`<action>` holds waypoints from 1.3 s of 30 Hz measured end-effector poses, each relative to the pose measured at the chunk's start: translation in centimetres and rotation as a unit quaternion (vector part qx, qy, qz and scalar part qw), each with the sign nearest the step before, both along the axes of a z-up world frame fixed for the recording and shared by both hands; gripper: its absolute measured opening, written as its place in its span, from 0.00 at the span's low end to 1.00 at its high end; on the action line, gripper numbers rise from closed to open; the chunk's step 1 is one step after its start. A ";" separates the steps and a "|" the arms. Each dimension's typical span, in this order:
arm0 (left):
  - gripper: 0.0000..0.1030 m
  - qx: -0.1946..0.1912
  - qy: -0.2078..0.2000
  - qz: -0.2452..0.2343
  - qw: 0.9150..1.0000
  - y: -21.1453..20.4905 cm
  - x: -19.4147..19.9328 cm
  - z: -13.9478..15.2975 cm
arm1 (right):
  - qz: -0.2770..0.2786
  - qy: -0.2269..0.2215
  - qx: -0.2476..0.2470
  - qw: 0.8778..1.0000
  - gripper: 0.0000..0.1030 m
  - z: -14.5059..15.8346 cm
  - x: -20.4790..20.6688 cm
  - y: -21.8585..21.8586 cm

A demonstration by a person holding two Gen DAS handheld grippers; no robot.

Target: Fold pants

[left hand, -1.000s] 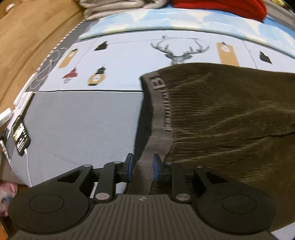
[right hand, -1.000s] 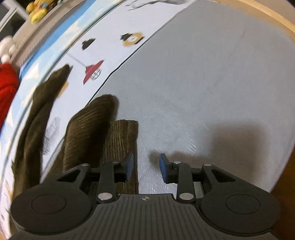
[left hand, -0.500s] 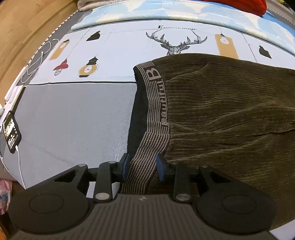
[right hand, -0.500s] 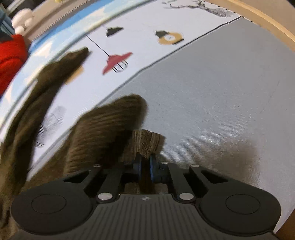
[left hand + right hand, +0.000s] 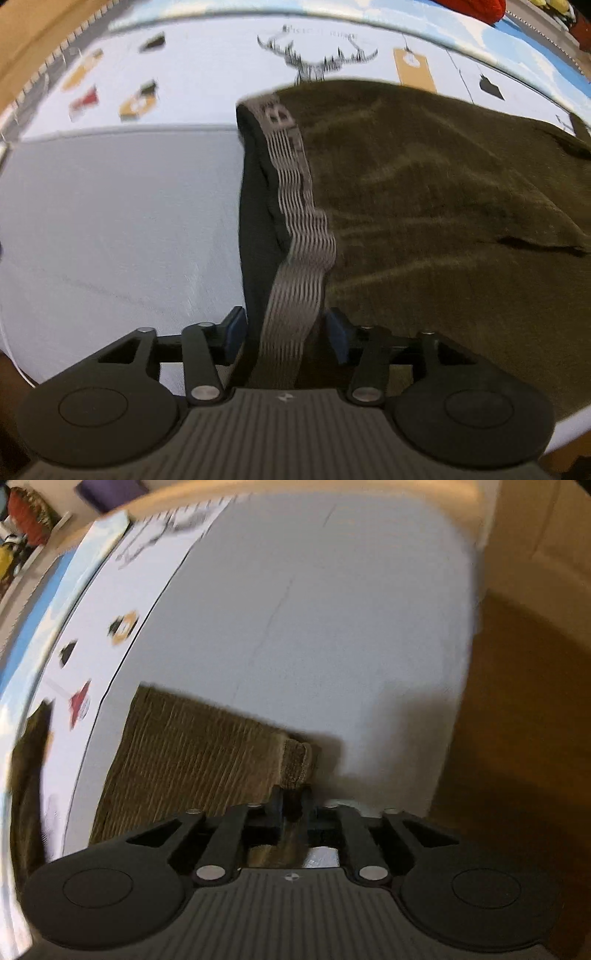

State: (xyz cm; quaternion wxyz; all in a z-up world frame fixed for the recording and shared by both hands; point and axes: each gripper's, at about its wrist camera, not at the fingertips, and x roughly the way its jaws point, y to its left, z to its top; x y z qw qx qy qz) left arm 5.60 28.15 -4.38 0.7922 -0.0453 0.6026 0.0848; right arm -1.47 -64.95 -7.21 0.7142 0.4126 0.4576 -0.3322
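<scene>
Under your work lies a pale printed bedsheet (image 5: 207,85) with a plain grey panel (image 5: 118,206) nearest you; on the sheet's white band you can see a black line-drawn stag's head (image 5: 314,61), a tan tag shape (image 5: 413,68) just to its right, and small lantern motifs (image 5: 138,105) well to its left, all blurred. At the sheet's far right corner sits a red knitted cloth (image 5: 476,7). From your right side, the sheet's grey panel (image 5: 332,627) ends at a brown wooden floor (image 5: 517,720), and a red lamp motif (image 5: 79,701) shows on the white band.

Dark olive ribbed pants (image 5: 424,206) lie spread on the bed (striped grey waistband (image 5: 299,236) at their left edge).
</scene>
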 end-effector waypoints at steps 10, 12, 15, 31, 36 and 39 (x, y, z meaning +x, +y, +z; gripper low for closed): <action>0.58 -0.059 0.041 0.035 0.997 2.7 -0.9 -2.8 | 0.060 0.075 -0.032 0.995 0.36 -2.2 2.1 0.6; 0.61 -0.067 0.040 0.041 0.996 2.8 -0.7 -3.0 | 0.048 0.078 -0.053 0.994 0.24 -1.8 2.2 0.6; 0.61 -0.066 0.041 0.041 0.996 2.5 -0.3 -3.4 | 0.043 0.069 -0.061 0.995 0.15 -1.6 2.2 0.8; 0.06 -0.020 -0.023 -0.025 0.999 2.2 -3.3 1.1 | 0.048 0.007 -0.113 0.992 0.12 1.1 1.0 2.5; 0.08 0.013 0.006 -0.039 0.999 1.0 -2.1 -0.1 | 0.068 0.041 -0.106 0.991 0.12 -0.1 1.3 2.0; 0.20 0.046 0.010 -0.044 0.998 0.3 -2.2 0.3 | 0.079 0.045 -0.103 0.990 0.13 0.0 1.2 2.0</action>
